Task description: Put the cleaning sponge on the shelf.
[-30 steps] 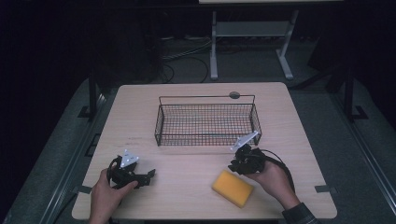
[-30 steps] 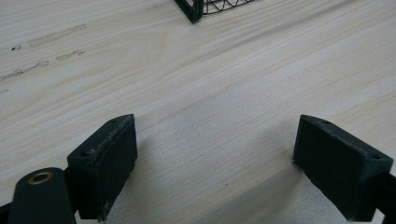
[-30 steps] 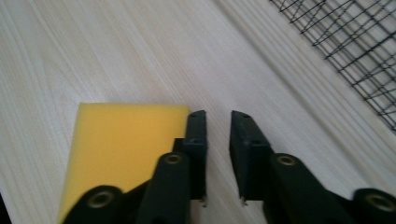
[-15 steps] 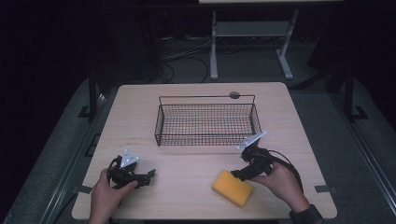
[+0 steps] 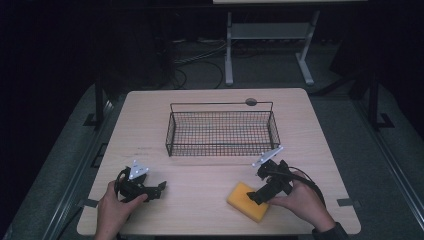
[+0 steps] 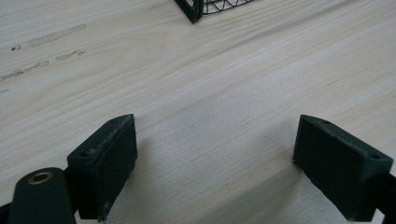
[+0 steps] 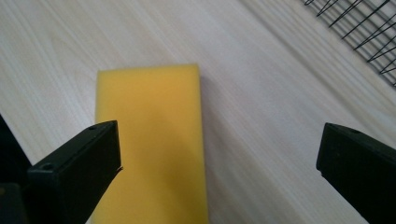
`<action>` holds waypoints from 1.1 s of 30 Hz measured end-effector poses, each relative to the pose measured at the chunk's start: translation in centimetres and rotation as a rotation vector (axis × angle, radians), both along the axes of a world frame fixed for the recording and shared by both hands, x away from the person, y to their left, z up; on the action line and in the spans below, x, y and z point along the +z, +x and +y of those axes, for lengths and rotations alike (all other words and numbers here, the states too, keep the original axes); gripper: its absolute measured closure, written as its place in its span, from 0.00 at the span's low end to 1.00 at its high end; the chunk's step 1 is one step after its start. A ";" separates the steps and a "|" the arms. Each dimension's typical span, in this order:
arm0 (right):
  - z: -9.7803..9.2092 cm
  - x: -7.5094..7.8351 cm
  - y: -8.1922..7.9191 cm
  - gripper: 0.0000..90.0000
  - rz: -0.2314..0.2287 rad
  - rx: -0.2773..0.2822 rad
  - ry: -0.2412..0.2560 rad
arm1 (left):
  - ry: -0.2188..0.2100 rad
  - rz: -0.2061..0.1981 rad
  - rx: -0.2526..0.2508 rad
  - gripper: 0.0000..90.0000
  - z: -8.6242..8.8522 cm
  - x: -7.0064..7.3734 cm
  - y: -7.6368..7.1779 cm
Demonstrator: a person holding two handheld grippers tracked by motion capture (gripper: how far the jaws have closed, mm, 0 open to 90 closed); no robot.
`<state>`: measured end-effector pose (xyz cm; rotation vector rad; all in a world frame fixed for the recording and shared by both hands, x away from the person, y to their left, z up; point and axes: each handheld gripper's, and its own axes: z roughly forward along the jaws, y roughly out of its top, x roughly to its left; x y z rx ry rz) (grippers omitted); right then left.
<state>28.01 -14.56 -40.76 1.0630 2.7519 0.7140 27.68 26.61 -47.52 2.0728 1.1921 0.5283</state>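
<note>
A yellow sponge (image 5: 245, 201) lies flat near the table's front edge, right of centre. My right gripper (image 5: 256, 195) hangs just over its right end, jaws wide open. In the right gripper view the sponge (image 7: 152, 140) runs up from the bottom beside the left jaw, with bare wood in the rest of the gap. A black wire basket (image 5: 222, 129) stands at mid-table. My left gripper (image 5: 161, 188) rests at the front left, open, with nothing but bare table (image 6: 210, 116) between its jaws.
The basket's near corner (image 6: 192, 10) shows at the top of the left gripper view, and its mesh (image 7: 359, 28) at the top right of the right gripper view. A round dark grommet (image 5: 251, 102) sits behind the basket. Past the table are cables and a stand's legs.
My right gripper has swung down and left from beside the basket's front right corner to just over the sponge. The left gripper has not moved.
</note>
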 end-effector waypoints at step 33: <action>2.8 -3.1 -2.0 0.00 0.054 0.103 -0.059 | 0.000 0.000 0.000 0.14 0.0 0.0 0.0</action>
